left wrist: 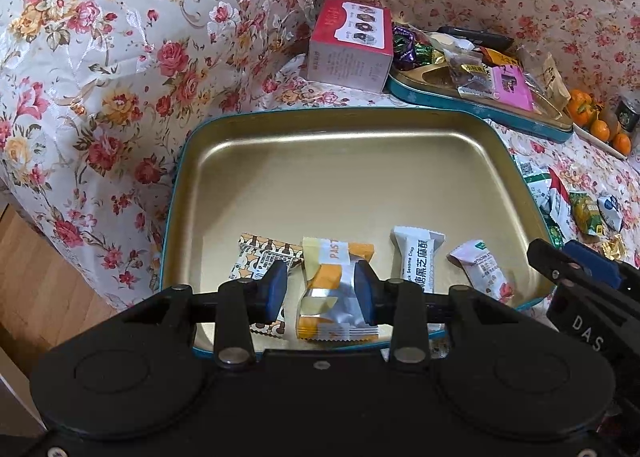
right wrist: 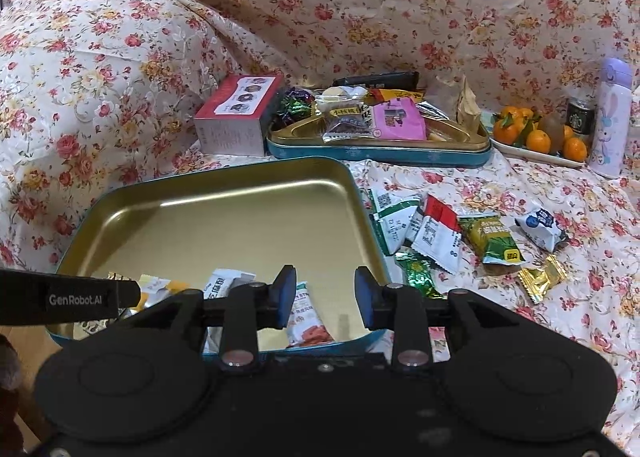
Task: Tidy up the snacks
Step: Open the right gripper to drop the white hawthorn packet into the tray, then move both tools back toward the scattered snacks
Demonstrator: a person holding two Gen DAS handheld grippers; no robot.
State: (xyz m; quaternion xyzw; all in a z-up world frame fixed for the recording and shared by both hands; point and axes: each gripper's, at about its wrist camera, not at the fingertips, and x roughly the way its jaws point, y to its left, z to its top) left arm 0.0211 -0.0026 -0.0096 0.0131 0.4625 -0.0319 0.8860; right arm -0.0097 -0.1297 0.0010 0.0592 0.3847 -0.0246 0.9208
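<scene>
A gold tin tray with a teal rim lies on the floral cloth; it also shows in the right wrist view. Several wrapped snacks lie along its near edge: a patterned brown-white pack, an orange-yellow pastry pack, a white sesame crisp pack and a white hawthorn pack, the last also in the right wrist view. My left gripper is open, its pads either side of the pastry pack. My right gripper is open and empty over the tray's near right corner.
Loose snack packets lie on the cloth right of the tray. Behind stand a red-white box, a second teal tin full of sweets, a plate of oranges, a dark can and a lilac bottle.
</scene>
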